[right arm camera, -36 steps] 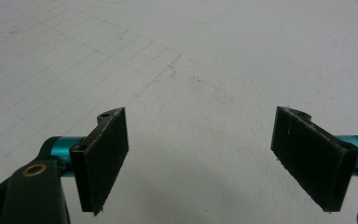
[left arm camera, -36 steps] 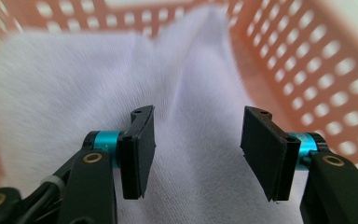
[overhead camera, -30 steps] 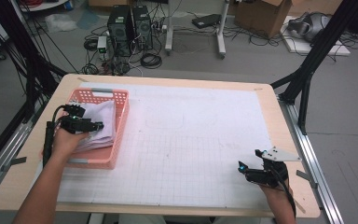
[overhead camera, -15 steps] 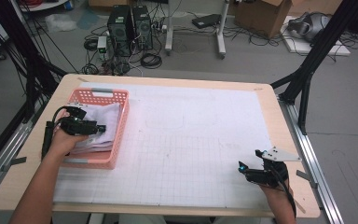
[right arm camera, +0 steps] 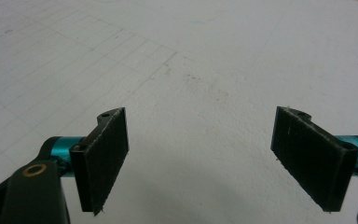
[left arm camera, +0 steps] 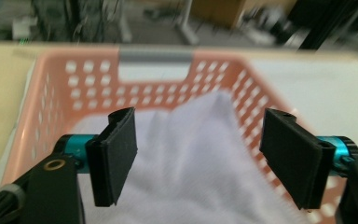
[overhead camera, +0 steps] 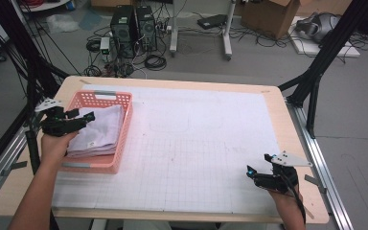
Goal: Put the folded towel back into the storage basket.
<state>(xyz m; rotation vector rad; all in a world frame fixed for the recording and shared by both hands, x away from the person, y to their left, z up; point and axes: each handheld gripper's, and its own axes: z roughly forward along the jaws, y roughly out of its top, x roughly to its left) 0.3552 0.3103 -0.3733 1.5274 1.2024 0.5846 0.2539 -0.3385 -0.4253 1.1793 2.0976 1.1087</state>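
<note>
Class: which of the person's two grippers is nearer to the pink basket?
Left. The left gripper hangs open over the pink basket and its folded cloth; the right gripper sits far across the table.

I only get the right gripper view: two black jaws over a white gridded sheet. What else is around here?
Observer: A pink basket stands well off to the left.
Operator: Is anything in it?
Observer: Yes, a folded white cloth lies inside.
Operator: And where is the other gripper?
Observer: The left gripper hangs over that cloth. Its jaws have just been opening and grip nothing.
</note>
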